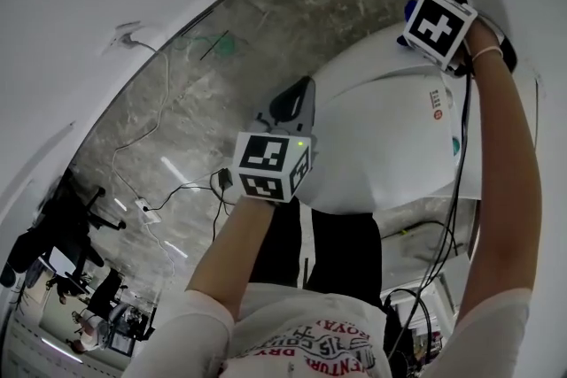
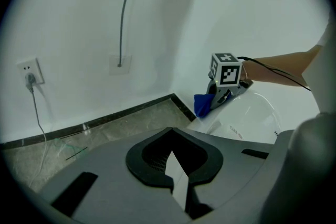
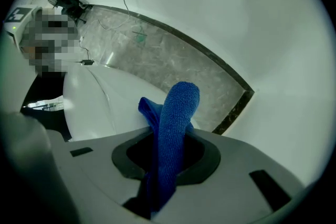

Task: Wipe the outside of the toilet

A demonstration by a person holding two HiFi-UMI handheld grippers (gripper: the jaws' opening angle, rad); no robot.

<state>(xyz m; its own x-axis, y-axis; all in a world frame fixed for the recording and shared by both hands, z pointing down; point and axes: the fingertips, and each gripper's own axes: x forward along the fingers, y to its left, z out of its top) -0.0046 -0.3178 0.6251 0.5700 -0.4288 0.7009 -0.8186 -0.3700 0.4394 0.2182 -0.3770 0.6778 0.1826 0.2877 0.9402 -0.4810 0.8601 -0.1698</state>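
Your right gripper (image 2: 224, 93) holds a blue microfibre cloth (image 3: 176, 123) against the white glossy toilet (image 1: 376, 142).
Its fingers are closed tight on the cloth at the toilet's far end. Your left gripper (image 1: 295, 99) is just beside the toilet, fingers together, holding nothing.

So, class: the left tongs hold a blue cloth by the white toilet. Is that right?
Not quite. It is the right tongs that hold the blue cloth by the white toilet, as the right gripper view shows. The left tongs hold nothing.
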